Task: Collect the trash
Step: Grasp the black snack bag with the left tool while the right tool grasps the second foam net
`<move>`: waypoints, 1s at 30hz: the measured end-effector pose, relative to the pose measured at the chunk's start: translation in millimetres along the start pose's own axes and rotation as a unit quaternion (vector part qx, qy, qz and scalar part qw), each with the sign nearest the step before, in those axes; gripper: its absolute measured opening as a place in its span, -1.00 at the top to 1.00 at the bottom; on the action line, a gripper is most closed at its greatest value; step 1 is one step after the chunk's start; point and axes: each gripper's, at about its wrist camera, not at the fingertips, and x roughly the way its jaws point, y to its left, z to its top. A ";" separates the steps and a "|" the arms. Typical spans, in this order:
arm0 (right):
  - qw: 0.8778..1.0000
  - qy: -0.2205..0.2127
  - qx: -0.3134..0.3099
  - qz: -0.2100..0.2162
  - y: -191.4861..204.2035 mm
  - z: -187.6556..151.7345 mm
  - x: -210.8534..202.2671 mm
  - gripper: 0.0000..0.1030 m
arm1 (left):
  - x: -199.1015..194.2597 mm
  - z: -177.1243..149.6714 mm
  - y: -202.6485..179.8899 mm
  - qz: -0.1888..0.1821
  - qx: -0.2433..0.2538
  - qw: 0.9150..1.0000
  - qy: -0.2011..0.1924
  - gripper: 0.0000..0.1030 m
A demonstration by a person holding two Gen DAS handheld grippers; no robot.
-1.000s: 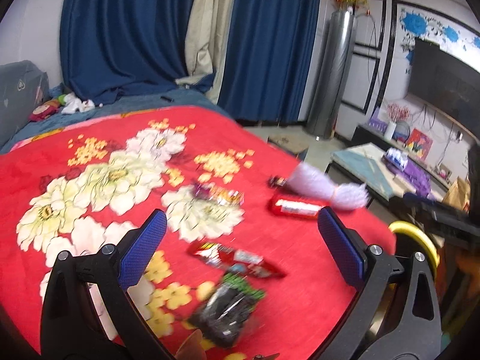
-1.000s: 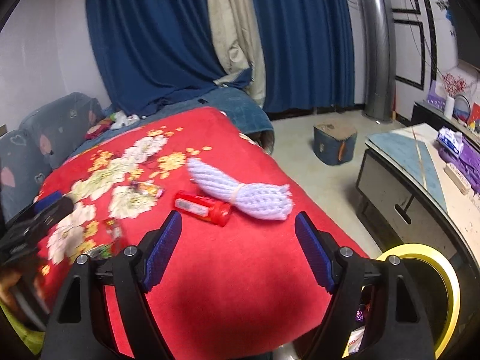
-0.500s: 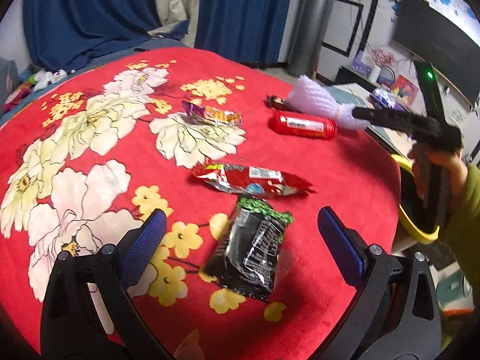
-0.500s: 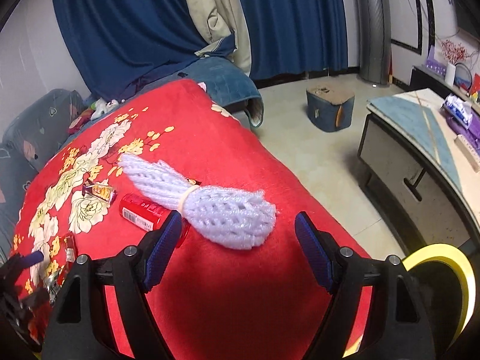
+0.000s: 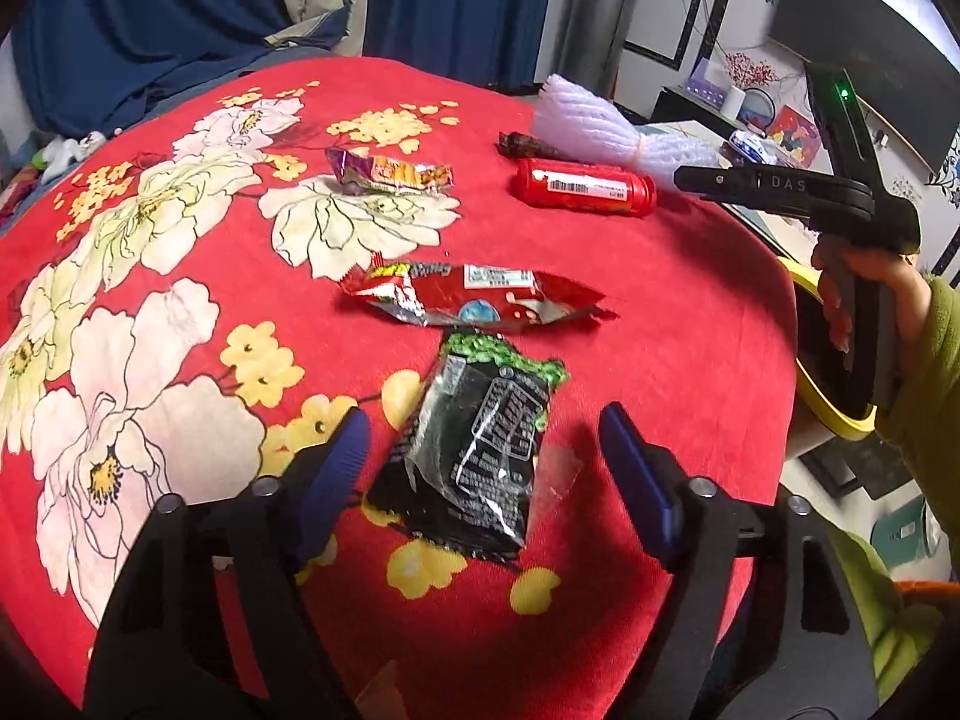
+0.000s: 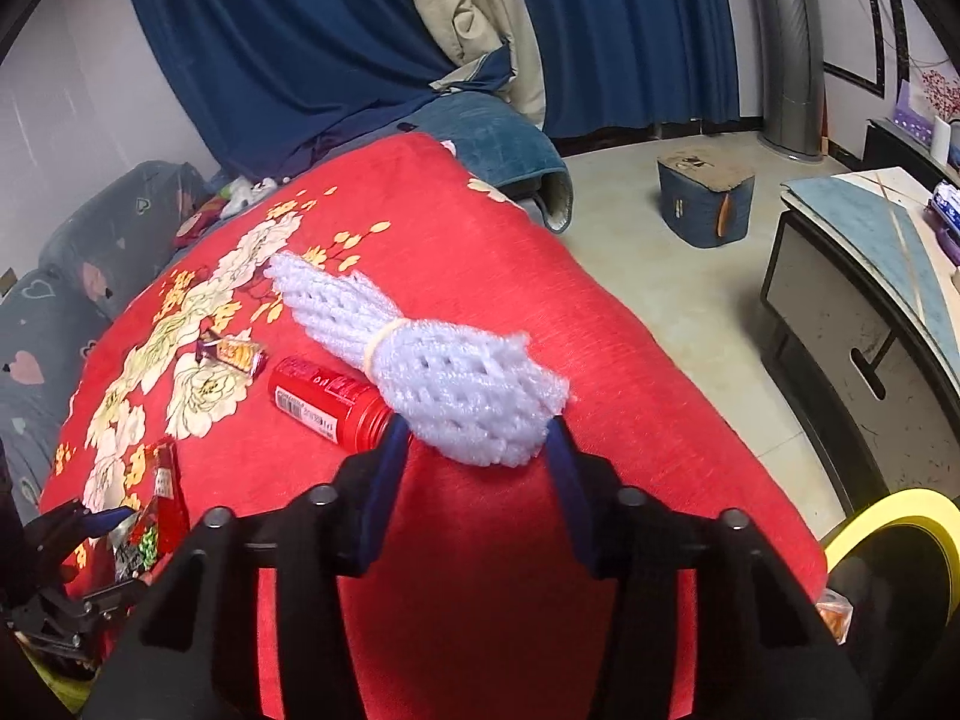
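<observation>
On the red floral blanket a black wrapper with a green top lies between the blue pads of my left gripper. Its jaws are closing and the pads stand clear of the wrapper. Beyond it lie a red snack wrapper, a small purple-orange wrapper and a red bottle. My right gripper is closing on the near end of a pale foam net bundle, and its pads touch both sides. The red bottle lies just left of it.
A yellow-rimmed bin stands by the bed's right corner. A low table and a blue box stool stand on the floor beyond. Blue curtains hang at the back, and a grey sofa is at the left.
Both grippers came down toward the blanket and their jaws narrowed. The left now straddles the black wrapper. The right moved up to the foam bundle and closed onto its end.
</observation>
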 end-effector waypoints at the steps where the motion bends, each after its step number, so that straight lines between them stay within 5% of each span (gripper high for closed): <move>1: 1.000 -0.001 -0.002 0.001 0.9 -0.9 -0.4 0.32 | 0.1 -1.3 -0.3 0.000 0.001 1.000 0.003 -0.20; 10: 1.000 -0.022 -0.015 0.016 10.6 -17.4 -19.7 0.65 | -2.4 -8.4 -2.6 0.006 0.009 1.000 0.009 0.30; 30: 0.997 -0.046 -0.048 0.044 59.4 -68.3 -68.3 0.78 | -26.5 -11.6 -4.0 -0.003 0.005 1.000 -0.011 0.68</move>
